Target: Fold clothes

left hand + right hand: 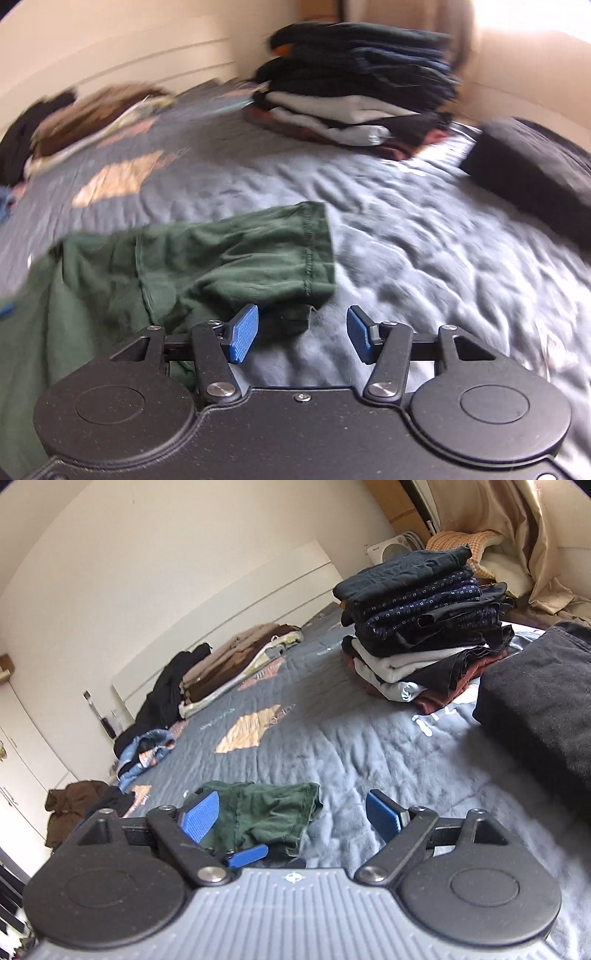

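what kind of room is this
Most likely a bedroom at home. A grey quilted bedspread covers a wide bed, a tall stack of folded clothes sits on it, and white wardrobe doors and a beige curtain stand around it.

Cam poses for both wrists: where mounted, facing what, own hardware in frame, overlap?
Left wrist: on the left gripper, angled down at the green shirt on the bed; own open jaws show.
Right wrist: on the right gripper, low across the bed; own open jaws plus a blue left-gripper pad show.
Shared: shirt, folded stack, black bundle.
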A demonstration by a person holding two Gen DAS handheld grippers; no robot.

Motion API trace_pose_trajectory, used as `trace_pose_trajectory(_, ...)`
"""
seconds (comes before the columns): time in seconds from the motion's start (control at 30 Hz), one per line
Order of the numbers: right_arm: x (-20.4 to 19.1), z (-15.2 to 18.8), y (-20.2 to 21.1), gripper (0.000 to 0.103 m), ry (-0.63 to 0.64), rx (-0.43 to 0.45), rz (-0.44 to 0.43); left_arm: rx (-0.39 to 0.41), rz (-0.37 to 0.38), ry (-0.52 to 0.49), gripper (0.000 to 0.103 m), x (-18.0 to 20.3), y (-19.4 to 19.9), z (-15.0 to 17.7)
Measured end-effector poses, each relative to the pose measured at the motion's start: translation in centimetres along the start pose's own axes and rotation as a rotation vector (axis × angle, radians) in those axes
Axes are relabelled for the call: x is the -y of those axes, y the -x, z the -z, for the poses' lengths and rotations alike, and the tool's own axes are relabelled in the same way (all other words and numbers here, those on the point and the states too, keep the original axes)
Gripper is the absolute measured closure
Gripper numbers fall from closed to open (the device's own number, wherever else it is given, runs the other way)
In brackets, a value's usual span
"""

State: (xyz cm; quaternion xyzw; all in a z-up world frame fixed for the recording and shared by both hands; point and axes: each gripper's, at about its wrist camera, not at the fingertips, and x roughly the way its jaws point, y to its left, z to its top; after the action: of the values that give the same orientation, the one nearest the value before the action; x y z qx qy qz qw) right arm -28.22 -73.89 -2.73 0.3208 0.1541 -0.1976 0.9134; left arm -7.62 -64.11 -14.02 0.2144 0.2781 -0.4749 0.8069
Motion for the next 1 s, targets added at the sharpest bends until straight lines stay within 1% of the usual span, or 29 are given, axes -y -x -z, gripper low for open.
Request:
trace_pose_trajectory(0.07, 0.1, 0.0, 0.1, 0.016, -0.005, -0.002, -0.009, 0.007, -0.034, 0.0, 0.053, 0.5, -0.7, -0.1)
trace_pose_trajectory(0.1, 0.2, 0.0, 0.1, 0.016, -0.004, -0.002, -0.012, 0.017, -0.052, -0.008, 0.063, 0.7, -1.0, -0.1)
trace_pose_trajectory(0.13, 0.2, 0.0, 0.2, 0.016, -0.003, -0.002, -0.014, 0.025, -0.07, -0.016, 0.075, 0.9, -1.2, -0.1)
trace_pose_trajectory(0.17, 0.3, 0.0, 0.2, 0.016, -0.002, -0.003, -0.016, 0.029, -0.086, -0.016, 0.082, 1.0, -1.5, -0.1)
trace_pose_trajectory(0.27, 0.7, 0.0, 0.6, 0.016, -0.007, 0.001, -0.021, 0.042, -0.067, 0.057, 0.082, 0.2, -1.5, 0.3)
trace_pose_trajectory(0.3, 0.9, -0.1, 0.7, 0.015, -0.011, 0.006, -0.022, 0.054, -0.03, 0.095, 0.083, 0.0, -1.1, 0.4)
trace_pose_trajectory(0.33, 1.1, -0.2, 0.9, 0.015, -0.018, 0.013, -0.022, 0.082, 0.036, 0.15, 0.083, -0.3, -0.4, 0.6)
trace_pose_trajectory(0.4, 1.5, -0.3, 1.2, 0.015, -0.035, 0.026, -0.021, 0.14, 0.13, 0.269, 0.083, -1.0, 1.4, 0.7)
trace_pose_trajectory(0.43, 1.7, -0.3, 1.4, 0.015, -0.044, 0.033, -0.021, 0.162, 0.191, 0.336, 0.083, -1.5, 2.1, 0.7)
trace_pose_trajectory(0.5, 1.9, -0.4, 1.5, 0.015, -0.05, 0.041, -0.015, 0.137, 0.24, 0.415, 0.083, -2.0, 2.7, 0.4)
trace_pose_trajectory(0.53, 2.0, -0.4, 1.6, 0.015, -0.053, 0.045, -0.011, 0.107, 0.226, 0.404, 0.082, -1.7, 2.6, 0.3)
trace_pose_trajectory(0.57, 2.0, -0.4, 1.6, 0.014, -0.054, 0.046, -0.011, 0.043, 0.206, 0.37, 0.082, -1.2, 2.0, 0.3)
trace_pose_trajectory(0.6, 2.0, -0.4, 1.6, 0.014, -0.053, 0.046, -0.01, -0.033, 0.183, 0.331, 0.081, -0.6, 1.2, 0.4)
trace_pose_trajectory(0.63, 1.9, -0.4, 1.6, 0.014, -0.05, 0.045, -0.009, -0.072, 0.169, 0.313, 0.078, -0.4, 0.8, 0.9)
trace_pose_trajectory(0.67, 1.8, -0.3, 1.5, 0.014, -0.047, 0.044, -0.007, -0.107, 0.161, 0.297, 0.076, -0.1, 0.6, 1.3)
trace_pose_trajectory(0.7, 1.6, -0.3, 1.4, 0.014, -0.041, 0.041, -0.008, -0.105, 0.19, 0.296, 0.073, -0.1, 1.3, 1.7)
trace_pose_trajectory(0.73, 1.4, -0.3, 1.3, 0.014, -0.034, 0.037, -0.009, -0.087, 0.231, 0.299, 0.063, -0.3, 2.5, 2.0)
trace_pose_trajectory(0.77, 1.3, -0.2, 1.1, 0.014, -0.027, 0.032, -0.009, -0.063, 0.256, 0.299, 0.056, -0.5, 4.2, 2.3)
trace_pose_trajectory(0.8, 1.1, -0.2, 0.9, 0.014, -0.019, 0.026, -0.008, -0.039, 0.28, 0.298, 0.039, -0.8, 5.9, 2.7)
trace_pose_trajectory(0.83, 1.0, -0.1, 0.6, 0.014, -0.012, 0.017, -0.007, -0.015, 0.303, 0.297, 0.03, -1.1, 7.6, 3.0)
trace_pose_trajectory(0.9, 0.8, 0.2, -0.2, 0.013, -0.016, -0.002, -0.014, 0.035, 0.318, 0.293, 0.029, -2.7, 11.0, 3.9)
trace_pose_trajectory(0.97, 0.6, 0.6, -1.2, 0.013, -0.028, -0.022, -0.031, 0.046, 0.276, 0.308, 0.028, -5.1, 13.7, 4.8)
trace_pose_trajectory(1.0, 0.5, 0.8, -1.7, 0.013, -0.038, -0.032, -0.045, 0.038, 0.256, 0.334, 0.025, -6.7, 14.7, 5.4)
